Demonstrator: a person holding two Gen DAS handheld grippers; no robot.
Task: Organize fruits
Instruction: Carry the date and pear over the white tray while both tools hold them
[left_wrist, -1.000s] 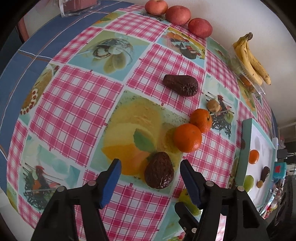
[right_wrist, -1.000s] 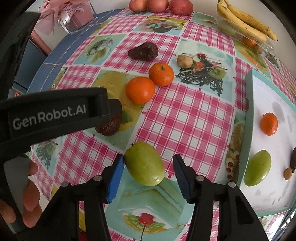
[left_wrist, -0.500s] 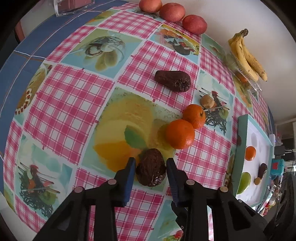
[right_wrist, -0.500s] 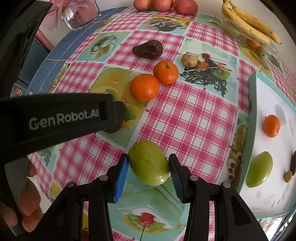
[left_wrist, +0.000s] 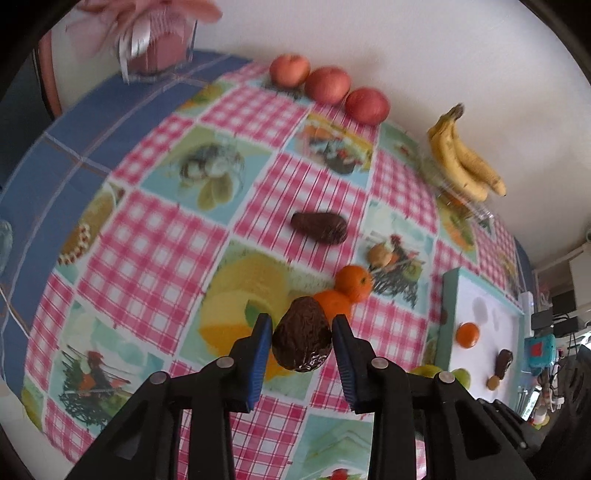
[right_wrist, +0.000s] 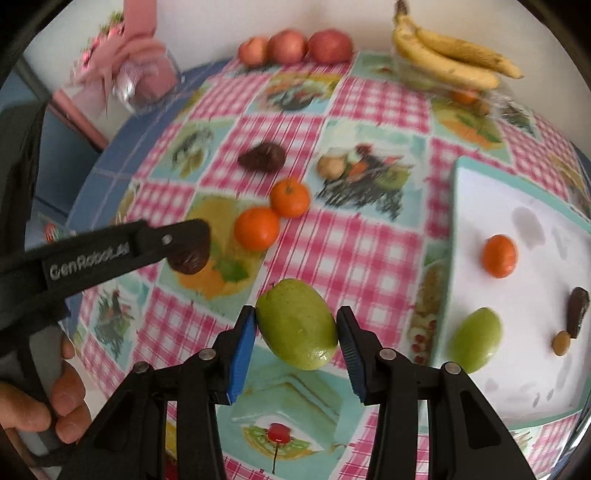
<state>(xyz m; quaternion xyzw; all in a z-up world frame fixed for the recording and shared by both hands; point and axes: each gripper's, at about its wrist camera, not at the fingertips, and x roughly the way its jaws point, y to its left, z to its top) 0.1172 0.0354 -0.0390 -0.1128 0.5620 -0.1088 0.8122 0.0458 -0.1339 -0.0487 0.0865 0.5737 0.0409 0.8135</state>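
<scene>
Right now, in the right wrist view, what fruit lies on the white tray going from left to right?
Green mango → orange mandarin → small brown round fruit → dark brown avocado, all on the tray.

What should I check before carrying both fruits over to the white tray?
1. Left gripper shut on the dark avocado: ok.
2. Right gripper shut on the green mango: ok.
3. Both fruits off the tablecloth: ok, each appears lifted.
4. Bare space on the white tray: ok.
5. Matching fruit there: ok, a green mango on tray and a dark avocado on tray.
6. Grip firmness: cannot tell.
</scene>
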